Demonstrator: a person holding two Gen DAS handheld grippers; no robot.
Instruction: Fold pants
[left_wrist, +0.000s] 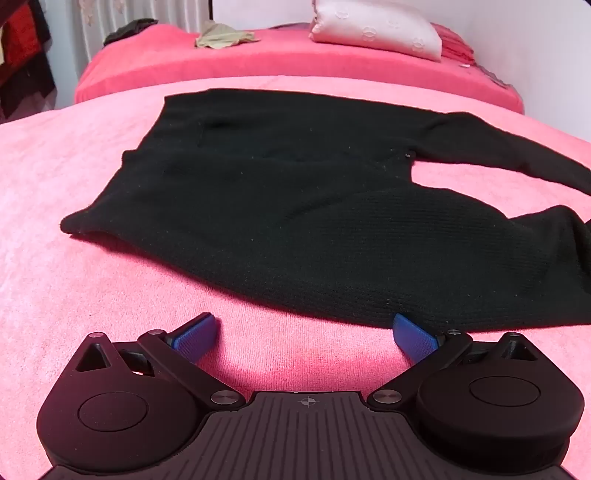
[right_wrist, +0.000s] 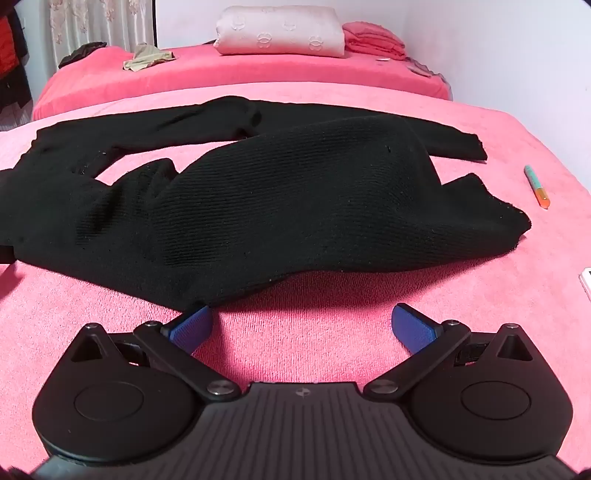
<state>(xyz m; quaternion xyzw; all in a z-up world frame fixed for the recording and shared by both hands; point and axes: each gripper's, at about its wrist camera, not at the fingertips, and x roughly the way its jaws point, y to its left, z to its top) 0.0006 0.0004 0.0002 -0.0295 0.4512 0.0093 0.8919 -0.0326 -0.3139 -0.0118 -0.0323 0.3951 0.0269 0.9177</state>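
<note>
Black knit pants (left_wrist: 280, 206) lie spread on the pink blanket (left_wrist: 74, 288); left gripper (left_wrist: 306, 334) and right gripper (right_wrist: 303, 325) hover beside them, tongs apart.

Right tool (right_wrist: 303, 325) gapes empty before black pants (right_wrist: 258, 206) on pink blanket (right_wrist: 332, 317).

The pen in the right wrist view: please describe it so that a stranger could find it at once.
Start at the pink blanket where the black pants lie. Look past the leg ends to the right edge of the blanket. There the pen lies alone, slim, teal with an orange tip, the only small bright thing beside the dark cloth.
</note>
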